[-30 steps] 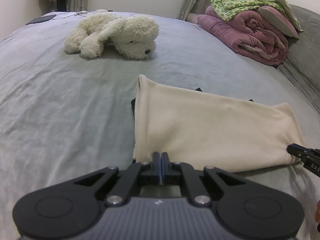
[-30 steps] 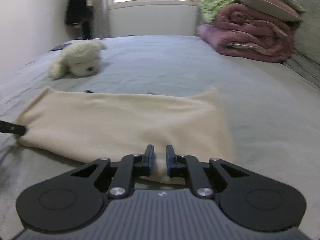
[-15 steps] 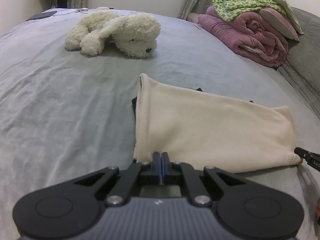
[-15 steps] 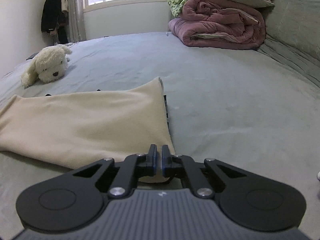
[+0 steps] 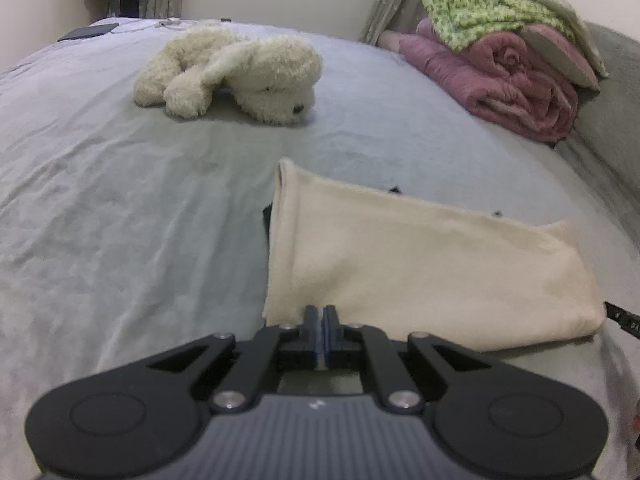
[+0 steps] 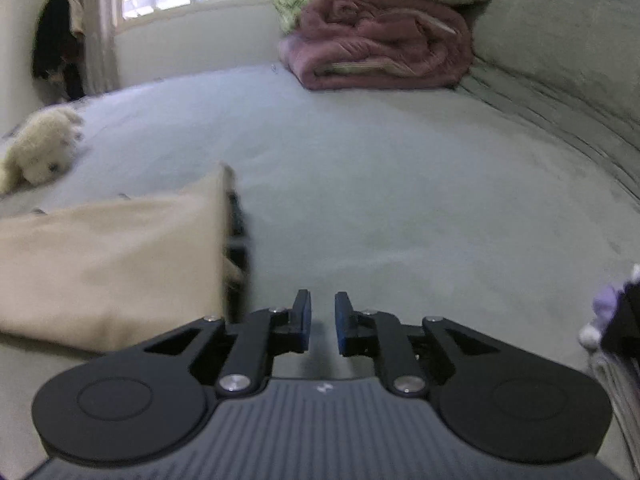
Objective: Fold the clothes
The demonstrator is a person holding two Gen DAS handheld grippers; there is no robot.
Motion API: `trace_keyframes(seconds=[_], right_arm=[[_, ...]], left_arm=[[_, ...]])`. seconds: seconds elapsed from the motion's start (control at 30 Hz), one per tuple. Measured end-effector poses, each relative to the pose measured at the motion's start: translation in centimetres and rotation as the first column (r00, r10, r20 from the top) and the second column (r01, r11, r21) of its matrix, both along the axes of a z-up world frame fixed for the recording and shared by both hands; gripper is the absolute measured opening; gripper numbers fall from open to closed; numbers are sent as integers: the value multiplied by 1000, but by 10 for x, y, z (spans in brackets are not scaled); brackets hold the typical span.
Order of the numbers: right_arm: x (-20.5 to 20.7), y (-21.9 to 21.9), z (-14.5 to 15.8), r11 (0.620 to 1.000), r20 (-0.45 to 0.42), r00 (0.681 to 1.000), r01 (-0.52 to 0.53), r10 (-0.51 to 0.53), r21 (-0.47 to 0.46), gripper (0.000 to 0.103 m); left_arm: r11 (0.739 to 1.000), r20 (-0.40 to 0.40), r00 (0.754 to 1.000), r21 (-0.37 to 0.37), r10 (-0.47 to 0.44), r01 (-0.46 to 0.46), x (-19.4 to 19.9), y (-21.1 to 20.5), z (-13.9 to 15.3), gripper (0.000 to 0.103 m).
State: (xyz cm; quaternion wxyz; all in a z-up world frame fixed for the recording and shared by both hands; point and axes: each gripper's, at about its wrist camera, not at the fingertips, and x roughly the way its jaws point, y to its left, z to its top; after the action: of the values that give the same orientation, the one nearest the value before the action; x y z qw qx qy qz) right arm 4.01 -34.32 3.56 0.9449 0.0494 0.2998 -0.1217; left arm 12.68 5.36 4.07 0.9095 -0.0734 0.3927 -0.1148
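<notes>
A: Left gripper (image 5: 319, 314) was pressed together at the near left corner of the cream garment (image 5: 420, 268). Whether any cloth sat between the pads could not be told. It pointed down toward the bed (image 5: 120, 200).

B: Right gripper (image 6: 322, 312)?

A: Jaws were opening with nothing between them, over bare bedding just off the garment's (image 6: 100, 264) right edge. Tilted down as well.

B: Where did the garment lie?

A: Flat, folded into a long band, near the bed's front edge, with something dark peeking out beneath. The plush dog (image 5: 240, 74) and the rolled quilts (image 5: 500, 76) lay well apart from it, toward the far side.

B: Handling?

A: Judged soft, light and limp. It would sag and drag. Best pinched at corners or along the folded edge.
</notes>
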Motion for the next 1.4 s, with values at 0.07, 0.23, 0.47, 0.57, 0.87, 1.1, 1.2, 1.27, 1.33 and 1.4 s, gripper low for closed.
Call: trace_keyframes(seconds=[0.07,0.23,0.47,0.57,0.87,1.1,1.2,1.27,1.33,1.4], right_arm=[[2,15,7,999,25,999,-42,42,-10,15],[11,55,20,989,71,987,-149,147,10,15],[28,108,1,950,-2,950,-313,313,-13,17],[27,96,-6,952,0,952,-305,305,5,18],[40,87,8,966,16,967,-256,256,32,22],[76,127,6,926,-7,928,-373,374,58,22],[100,138,-3,926,-71,923,-377,378,27,25],[112,138,-1,930,-76,927,-364,366,43,27],[124,137,1,935,-86,931,-350,354,59,27],[135,136,1,939,-105,934,-338,343,62,27]], left_arm=[[1000,37,999,-3,12,-12,-3,1,7,7],[1000,60,998,-6,12,-12,-2,-2,2,13],[999,37,999,39,-12,10,1,-7,-9,12],[1000,27,1000,28,-8,7,1,-3,-9,10],[1000,80,997,11,-10,9,-4,-6,5,12],[1000,17,1000,1,-23,23,3,-7,-12,12],[1000,14,1000,5,-25,25,2,-8,-10,12],[1000,14,1000,8,-26,26,3,-9,-10,11],[1000,14,1000,10,-27,27,3,-9,-10,11],[1000,14,1000,9,-27,27,3,-8,-10,11]])
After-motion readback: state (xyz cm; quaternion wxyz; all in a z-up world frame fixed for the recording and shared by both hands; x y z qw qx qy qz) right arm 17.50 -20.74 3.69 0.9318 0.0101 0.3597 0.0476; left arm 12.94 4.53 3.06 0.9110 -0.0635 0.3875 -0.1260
